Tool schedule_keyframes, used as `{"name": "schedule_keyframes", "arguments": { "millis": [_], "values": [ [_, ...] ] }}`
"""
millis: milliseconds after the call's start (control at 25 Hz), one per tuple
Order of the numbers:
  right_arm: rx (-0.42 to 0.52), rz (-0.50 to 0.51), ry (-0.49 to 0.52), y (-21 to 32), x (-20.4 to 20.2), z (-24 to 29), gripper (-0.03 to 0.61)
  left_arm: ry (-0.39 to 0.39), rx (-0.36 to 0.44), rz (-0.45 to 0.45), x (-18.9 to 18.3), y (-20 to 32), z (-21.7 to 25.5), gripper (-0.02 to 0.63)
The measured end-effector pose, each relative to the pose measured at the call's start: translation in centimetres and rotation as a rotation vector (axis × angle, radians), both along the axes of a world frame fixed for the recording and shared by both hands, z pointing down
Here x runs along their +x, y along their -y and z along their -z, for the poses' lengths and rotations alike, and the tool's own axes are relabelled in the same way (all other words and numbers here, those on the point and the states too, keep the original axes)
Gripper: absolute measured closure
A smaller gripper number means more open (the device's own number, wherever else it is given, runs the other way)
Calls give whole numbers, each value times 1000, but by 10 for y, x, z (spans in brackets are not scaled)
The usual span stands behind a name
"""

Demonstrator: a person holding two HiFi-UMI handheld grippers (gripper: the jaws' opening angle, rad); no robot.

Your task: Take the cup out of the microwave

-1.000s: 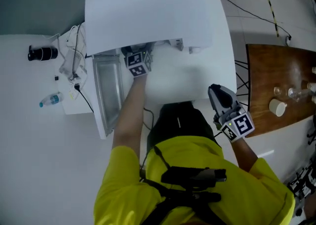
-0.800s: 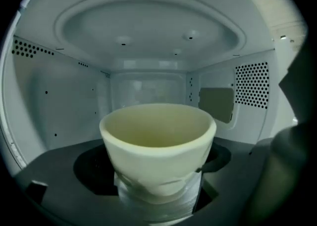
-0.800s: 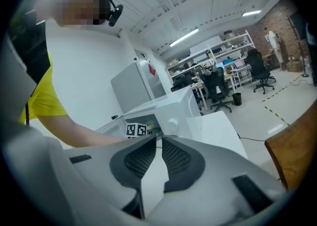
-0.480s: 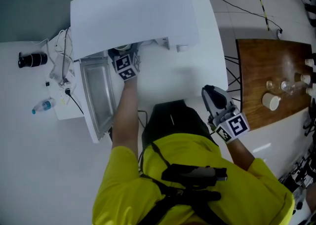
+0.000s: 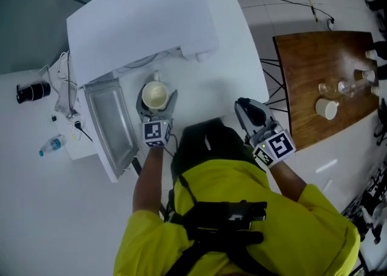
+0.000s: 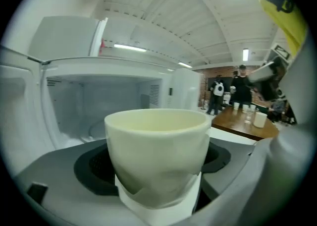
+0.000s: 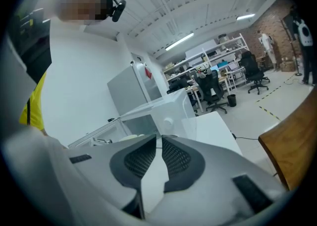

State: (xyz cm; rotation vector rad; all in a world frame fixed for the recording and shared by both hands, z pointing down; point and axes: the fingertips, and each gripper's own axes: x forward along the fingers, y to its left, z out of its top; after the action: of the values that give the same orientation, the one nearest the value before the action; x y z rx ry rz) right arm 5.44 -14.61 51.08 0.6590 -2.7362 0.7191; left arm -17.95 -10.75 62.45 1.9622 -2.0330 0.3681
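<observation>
A cream cup (image 5: 155, 94) sits between the jaws of my left gripper (image 5: 156, 97), which is shut on it. The cup is out in front of the white microwave (image 5: 139, 20), whose door (image 5: 109, 126) hangs open to the left. In the left gripper view the cup (image 6: 157, 150) fills the middle, upright, with the empty microwave cavity (image 6: 99, 101) behind it. My right gripper (image 5: 245, 108) is held near my body at the right. Its jaws are shut with nothing between them (image 7: 159, 143).
The microwave stands on a white table (image 5: 239, 45). To the right is a wooden table (image 5: 314, 69) with a white cup (image 5: 326, 109) and several glasses. A water bottle (image 5: 49, 146), a black cylinder (image 5: 30, 92) and cables (image 5: 66, 96) lie to the left.
My left gripper has drawn back out of the microwave toward me, bringing the cup into the open. The right gripper has stayed in place.
</observation>
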Motion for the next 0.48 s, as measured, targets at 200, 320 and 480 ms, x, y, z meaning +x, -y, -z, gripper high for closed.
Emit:
{"name": "schedule_keyframes", "arguments": {
  "millis": [200, 320, 480],
  "values": [
    [25, -106, -24, 16, 34, -9, 538, -15, -31, -366, 121, 16, -27, 161],
    [69, -193, -49, 29, 57, -10, 538, -81, -7, -467, 166, 54, -39, 161],
    [74, -292, -74, 31, 87, -18, 538, -96, -13, -653, 218, 96, -57, 161]
  ]
}}
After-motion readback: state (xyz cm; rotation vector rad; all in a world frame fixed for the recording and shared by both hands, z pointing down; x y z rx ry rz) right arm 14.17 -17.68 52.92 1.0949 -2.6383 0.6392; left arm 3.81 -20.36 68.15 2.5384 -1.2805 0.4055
